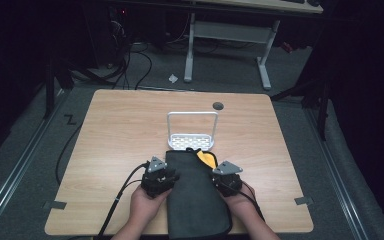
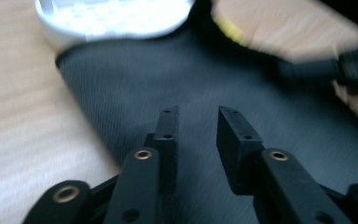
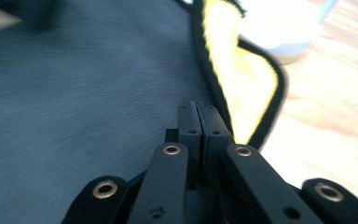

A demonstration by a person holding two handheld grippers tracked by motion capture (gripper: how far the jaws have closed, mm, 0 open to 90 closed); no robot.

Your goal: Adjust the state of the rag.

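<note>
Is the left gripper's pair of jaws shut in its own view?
No, the left gripper shows a clear gap between its jaws above the dark grey fabric bag.

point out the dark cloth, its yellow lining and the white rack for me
dark cloth (image 1: 195,200), high view, middle of the grey top face
yellow lining (image 3: 235,74), right gripper view, folded-back flap at the edge
white rack (image 1: 191,141), high view, perforated base under the handle

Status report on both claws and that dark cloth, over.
Left claw open over the dark cloth. Right claw shut at its yellow-lined edge; whether cloth is pinched, unclear. White rack sits at the cloth's far end.
</note>
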